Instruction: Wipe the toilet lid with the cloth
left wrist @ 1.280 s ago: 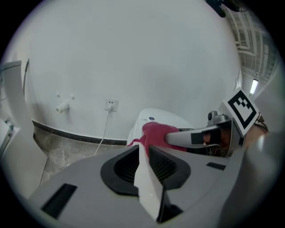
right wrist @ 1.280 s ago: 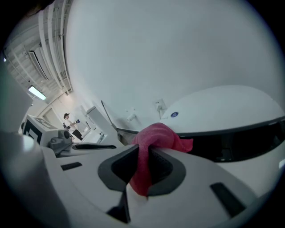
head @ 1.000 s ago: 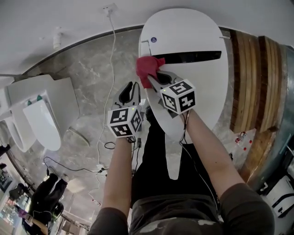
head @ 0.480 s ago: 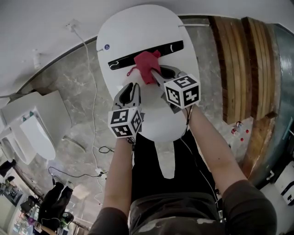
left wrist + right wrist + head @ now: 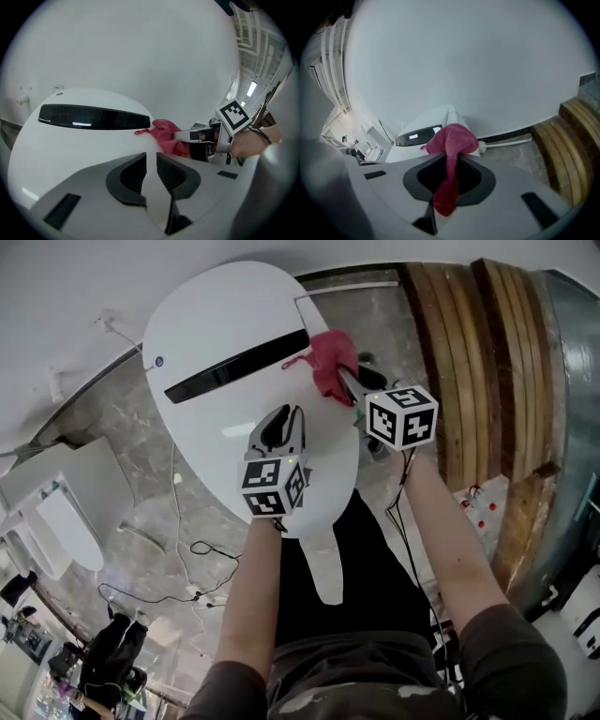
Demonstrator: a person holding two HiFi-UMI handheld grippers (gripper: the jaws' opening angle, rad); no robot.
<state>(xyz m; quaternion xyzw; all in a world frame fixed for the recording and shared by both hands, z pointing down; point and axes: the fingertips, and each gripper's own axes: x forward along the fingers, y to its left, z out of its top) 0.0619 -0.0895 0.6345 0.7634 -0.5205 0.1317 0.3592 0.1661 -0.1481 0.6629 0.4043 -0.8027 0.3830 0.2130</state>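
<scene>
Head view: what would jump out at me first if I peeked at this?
The bright pink-red cloth stands out most, pinched in the right tongs by the right edge of the big white toilet lid. Next comes the lid's long black strip, and the left tongs, empty over the lid's middle.

Bright even light, glare on toilet lid (image 5: pixel 234 334) (fisheye corners black).
</scene>
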